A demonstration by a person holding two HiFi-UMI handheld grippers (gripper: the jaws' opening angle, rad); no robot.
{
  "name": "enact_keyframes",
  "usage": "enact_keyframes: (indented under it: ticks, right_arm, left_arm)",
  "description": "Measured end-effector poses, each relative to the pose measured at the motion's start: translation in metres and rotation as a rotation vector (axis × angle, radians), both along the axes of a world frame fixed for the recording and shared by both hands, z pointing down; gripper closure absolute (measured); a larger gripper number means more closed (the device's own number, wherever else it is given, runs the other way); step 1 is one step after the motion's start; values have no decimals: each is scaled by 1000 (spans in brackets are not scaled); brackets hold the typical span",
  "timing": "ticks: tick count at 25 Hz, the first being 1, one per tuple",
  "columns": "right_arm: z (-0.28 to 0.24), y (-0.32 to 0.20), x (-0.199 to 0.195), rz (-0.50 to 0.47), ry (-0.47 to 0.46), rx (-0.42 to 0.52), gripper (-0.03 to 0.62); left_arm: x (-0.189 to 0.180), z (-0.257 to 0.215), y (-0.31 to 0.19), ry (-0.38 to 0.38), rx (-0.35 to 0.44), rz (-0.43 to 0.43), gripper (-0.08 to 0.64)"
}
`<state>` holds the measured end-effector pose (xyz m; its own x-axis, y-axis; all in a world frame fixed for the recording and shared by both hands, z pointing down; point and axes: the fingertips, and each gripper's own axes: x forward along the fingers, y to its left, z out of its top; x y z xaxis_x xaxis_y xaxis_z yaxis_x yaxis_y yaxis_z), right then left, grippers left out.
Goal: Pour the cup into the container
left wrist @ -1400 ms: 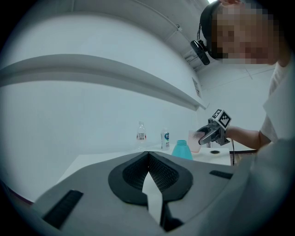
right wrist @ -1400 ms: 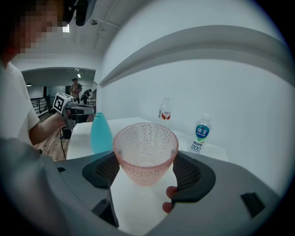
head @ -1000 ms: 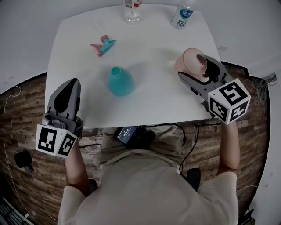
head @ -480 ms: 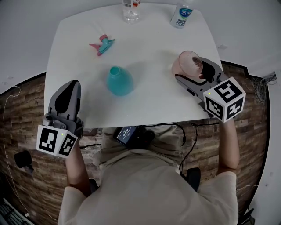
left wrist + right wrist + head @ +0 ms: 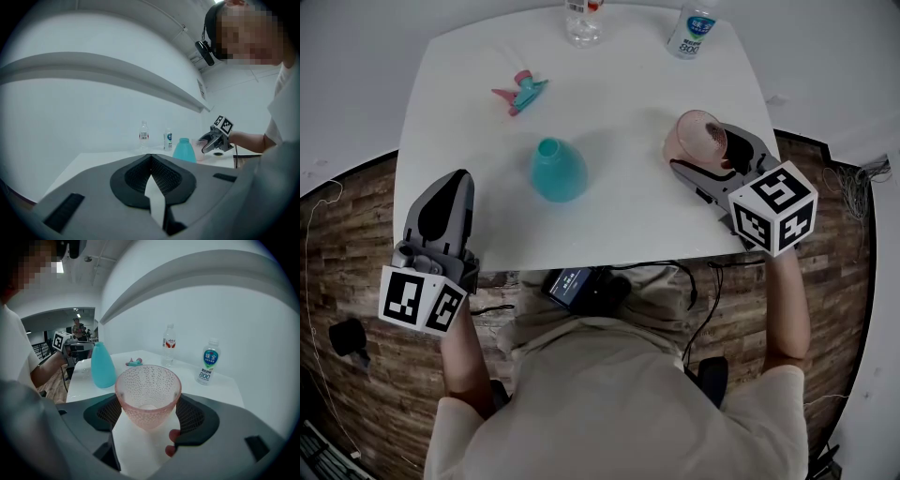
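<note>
to the right of the teal flask-shaped plastic container (image 5: 558, 172), well apart from it, the pink dimpled translucent cup (image 5: 698, 139) sits pinched in my right gripper (image 5: 707, 150) over the white table (image 5: 619, 84). in the right gripper view the dark ribbed pads (image 5: 105, 416) press the cup's lower wall from both sides, well under the wide rim, and the cup stands upright between them. i can't tell whether its base is clear of the table, nor what it holds

i judge the cup to be light, thin and stiff, probably brittle if squeezed hard. the dimples should help the pads bite, but the tapered wall could let it slip once tipped. this low hold looks right to me: it leaves the rim free for the narrow mouth of the container

the right gripper points from the container's right side back toward it, slanting in, with its marker cube trailing on the side nearer me and the forearm behind that. the left gripper (image 5: 450, 187) lies on the container's near-left side, well apart from it, pointing away from me, its jaws pressed together on nothing
</note>
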<state>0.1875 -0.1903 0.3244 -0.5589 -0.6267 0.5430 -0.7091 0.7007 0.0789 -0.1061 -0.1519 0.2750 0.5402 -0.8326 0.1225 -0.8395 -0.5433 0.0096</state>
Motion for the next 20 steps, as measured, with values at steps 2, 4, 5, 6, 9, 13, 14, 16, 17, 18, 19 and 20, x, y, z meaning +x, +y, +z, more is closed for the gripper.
enact_keyframes:
  ticks: [2,4,5,6,9,13,14,16,17,18,19,20]
  right_arm:
    - [3,0,-1,-3,0,-8,227]
    - [5,-1,-3,-5,1,-14,227]
    - [6,-1,-3,-6,1,-16,227]
    - [7,-1,-3,-7,1,-18,227]
    - [10,-2,-4,-8,-1,-26,227]
    - [12,-4,-5,-9,-7,-34,227]
    - [12,-4,-6,-9,-7,-34,227]
    - [12,-5,-6,-8,-10,-35,227]
    - [13,-6,-7,-8,-11,-35,227]
    - [13,-6,-7,-8,-13,-36,227]
    - [13,-6,-7,-7,-15,-37,227]
    - [13,-6,-7,-7,-16,-37,227]
  left_arm:
    - [-1,1,0,2,-2,-1,549]
    - [-1,2,0,3,-3,-2,549]
    - [-2,3,0,4,-3,-2,549]
    - [-2,3,0,4,-4,-3,549]
    - [-2,5,-1,6,-7,-5,549]
    - [-3,7,-3,8,-12,-6,549]
    - [-3,8,-2,8,-13,-7,549]
    - [-4,9,-2,9,-15,-7,549]
    - [-4,9,-2,9,-16,-7,549]
    - [-4,10,-3,10,-17,-7,549]
    - [-4,10,-3,11,-18,-7,549]
    - [-4,10,-3,11,-19,-7,549]
